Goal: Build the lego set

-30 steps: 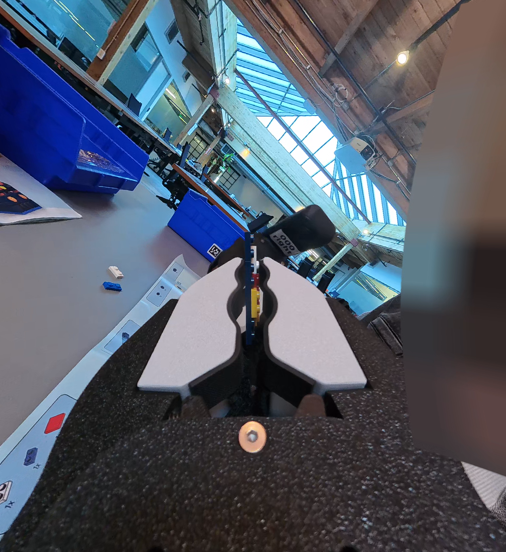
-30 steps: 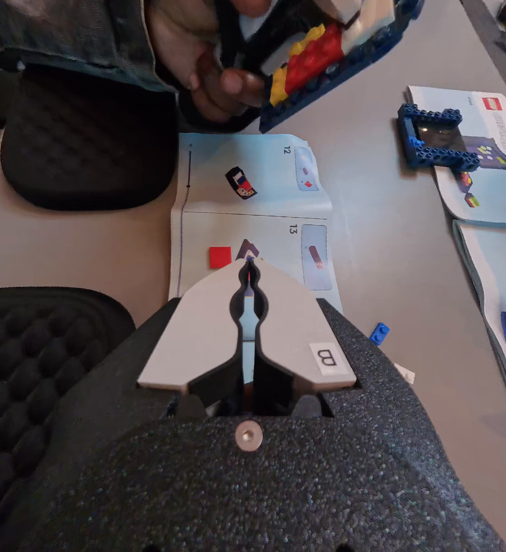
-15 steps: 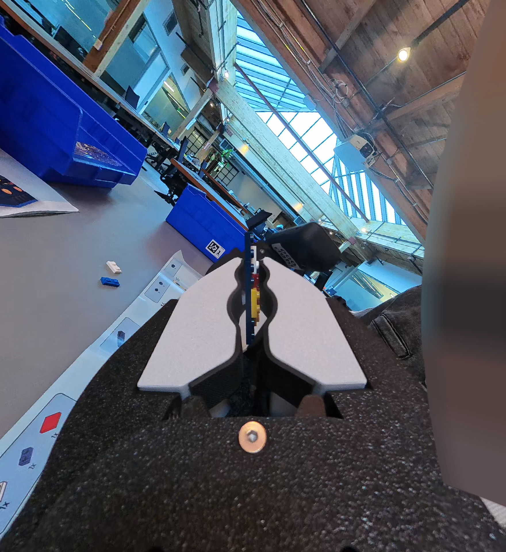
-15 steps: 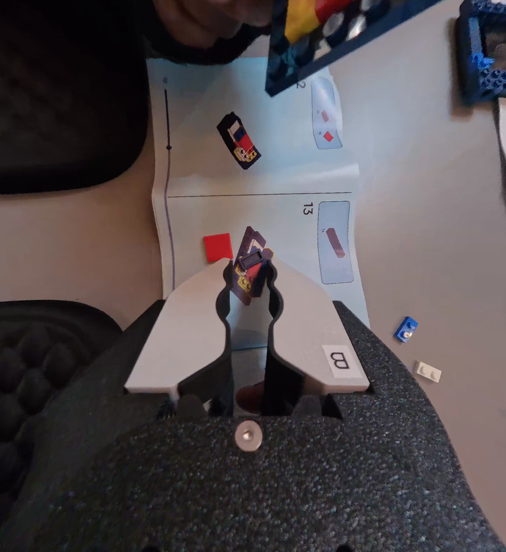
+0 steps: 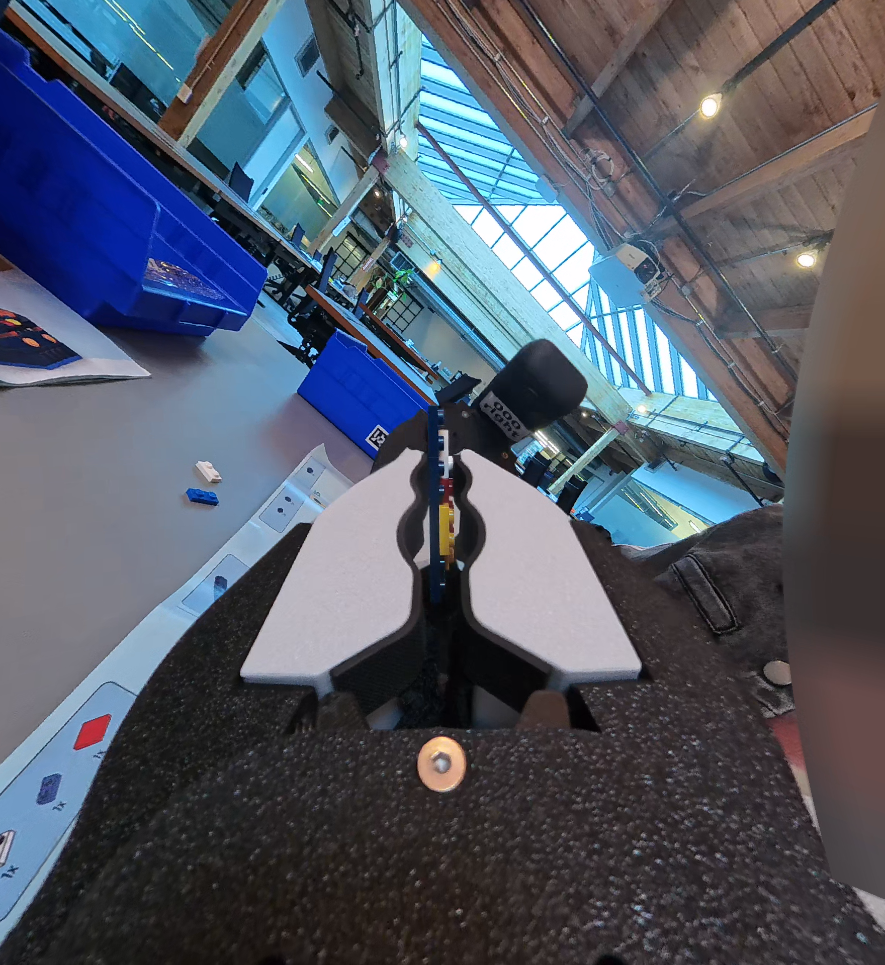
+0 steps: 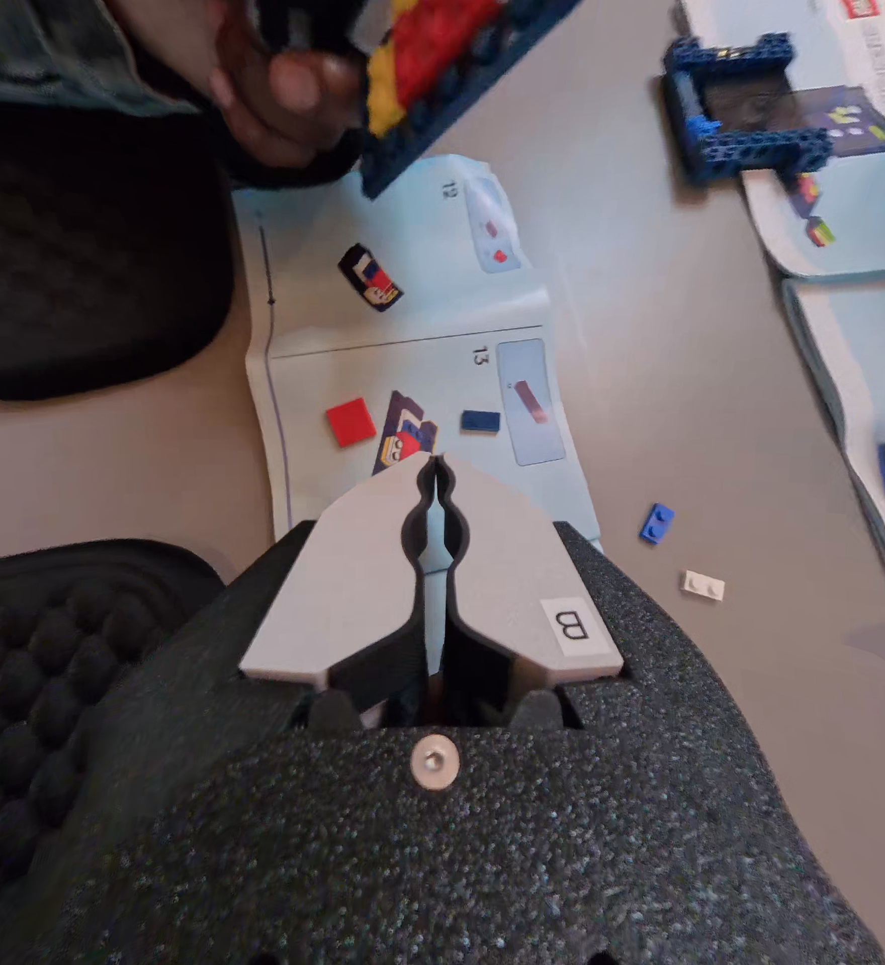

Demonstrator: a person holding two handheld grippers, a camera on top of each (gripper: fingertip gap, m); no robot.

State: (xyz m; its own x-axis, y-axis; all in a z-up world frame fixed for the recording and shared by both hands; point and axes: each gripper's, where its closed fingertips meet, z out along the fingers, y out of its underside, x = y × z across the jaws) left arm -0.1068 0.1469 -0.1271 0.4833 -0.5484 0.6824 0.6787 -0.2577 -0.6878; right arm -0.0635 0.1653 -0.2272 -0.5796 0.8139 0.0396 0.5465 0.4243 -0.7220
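The right gripper (image 6: 436, 459) is closed on nothing, its tips just above the booklet (image 6: 419, 365), between a red tile (image 6: 350, 422) and a dark blue plate (image 6: 480, 421). The left gripper (image 5: 443, 465) clamps a brick panel (image 5: 436, 501) edge-on, raised off the table (image 5: 90, 496). To lift either loose piece cleanly, the right fingers would need to part, straddle its edges squarely and press down before closing, while the left holds the panel level.
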